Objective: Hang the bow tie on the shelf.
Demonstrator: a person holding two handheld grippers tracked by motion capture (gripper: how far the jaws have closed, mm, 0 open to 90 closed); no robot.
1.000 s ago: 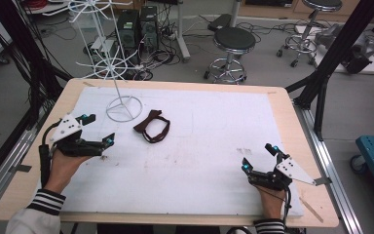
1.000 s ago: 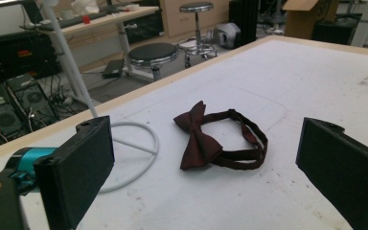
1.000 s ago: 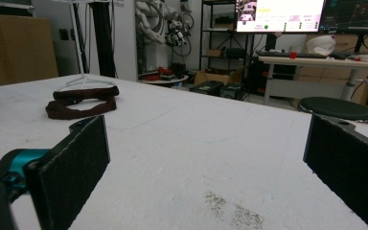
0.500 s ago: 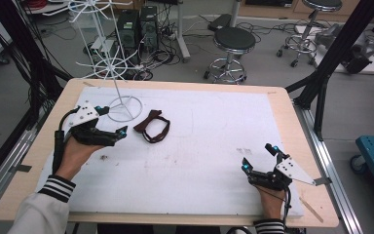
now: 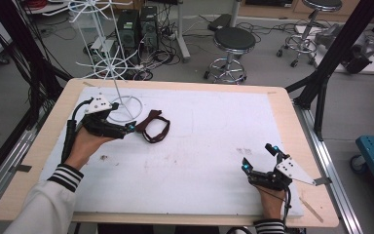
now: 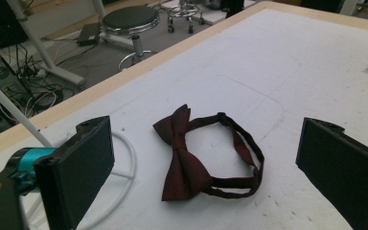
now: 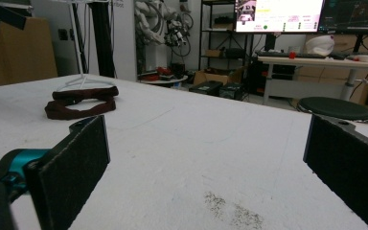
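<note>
I have the left claw (image 5: 129, 128) spread wide and low over the white foam-covered table (image 5: 214, 146), its jaws pointed at the dark maroon fabric bow tie with its looped neck strap (image 6: 187, 158). In the high view the bow tie (image 5: 153, 127) lies flat near the table's far-left part, just beside the round base ring of the white wire display stand (image 5: 121, 108), and just ahead of my left jaws. From the left gripper view the knot sits between the two jaws, farther along the table, with the strap curling off to one side in a closed loop.

I judge this thing to be very light and entirely soft: satin-like cloth that will sag and fold the instant it leaves the table, and probably a little slick against the pads. The strap is thin and floppy, so pinching there would leave the bow dangling and swinging. My preference is the pinched centre knot, the thickest and firmest part, where the jaws can close on a bunched wad rather than a single layer. Nothing about it looks fragile, though a hard squeeze may crease the wings.

My right claw (image 5: 258, 158) rests spread wide near the table's near-right corner, well apart from the bow tie, holding nothing.
</note>
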